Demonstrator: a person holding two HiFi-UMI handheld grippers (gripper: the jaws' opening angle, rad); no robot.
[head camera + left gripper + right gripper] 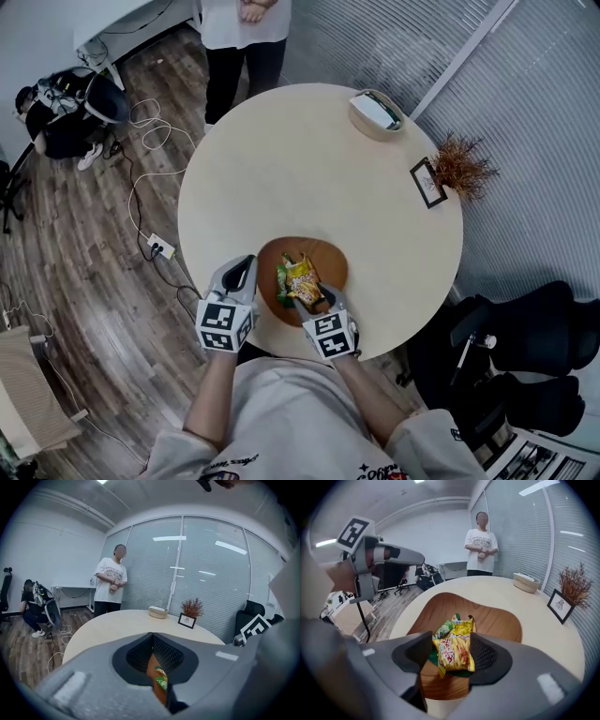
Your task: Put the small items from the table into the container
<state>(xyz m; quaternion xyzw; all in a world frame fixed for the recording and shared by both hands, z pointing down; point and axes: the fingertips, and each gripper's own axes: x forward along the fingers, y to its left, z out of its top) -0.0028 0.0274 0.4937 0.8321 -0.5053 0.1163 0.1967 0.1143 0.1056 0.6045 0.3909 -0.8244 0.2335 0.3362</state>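
1. Right gripper view: the right gripper (pixel 449 643) has its jaws wide around one yellow packet (pixel 453 652), over one green packet (pixel 443 630) in the single wooden tray (pixel 499 620).
2. The left gripper (pixel 246 264) has its jaws together, empty.

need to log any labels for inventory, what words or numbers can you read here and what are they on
No text here reads clearly.
yellow snack packet: printed, but too blurred to read
picture frame: too small to read
standing person's t-shirt: print too blurred to read
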